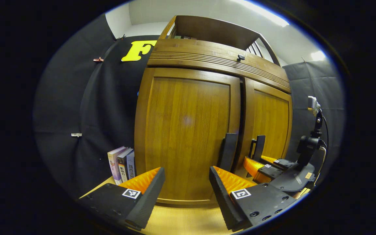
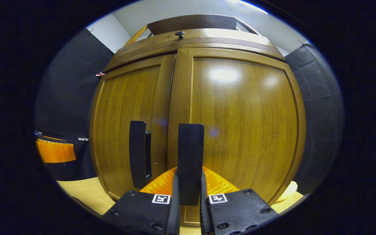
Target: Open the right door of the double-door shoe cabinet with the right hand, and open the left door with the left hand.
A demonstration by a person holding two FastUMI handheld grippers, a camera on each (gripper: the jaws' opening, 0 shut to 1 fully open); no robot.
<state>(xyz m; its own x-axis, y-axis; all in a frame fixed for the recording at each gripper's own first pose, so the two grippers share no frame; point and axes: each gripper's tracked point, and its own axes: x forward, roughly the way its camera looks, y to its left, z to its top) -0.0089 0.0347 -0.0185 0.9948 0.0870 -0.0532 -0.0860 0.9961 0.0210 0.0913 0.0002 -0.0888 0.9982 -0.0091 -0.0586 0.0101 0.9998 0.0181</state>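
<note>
The wooden double-door shoe cabinet stands on a table with both doors shut. In the right gripper view, my right gripper (image 2: 189, 182) is shut on the right door's dark upright handle (image 2: 190, 153), one finger on each side. The right door (image 2: 246, 130) fills the space behind it, and the left door's handle (image 2: 138, 156) stands just beside the seam. In the left gripper view, my left gripper (image 1: 186, 176) is open in front of the left door (image 1: 184, 130), a little short of and left of its handle (image 1: 228, 151). The right gripper (image 1: 259, 160) holds the right handle (image 1: 258, 146).
Several books (image 1: 122, 164) stand against the cabinet's left side on the wooden tabletop (image 1: 181, 222). A small knob (image 1: 241, 57) sits on the drawer front above the doors. Black cloth walls close in both sides. One finger of my left gripper (image 2: 55, 150) shows at the far left.
</note>
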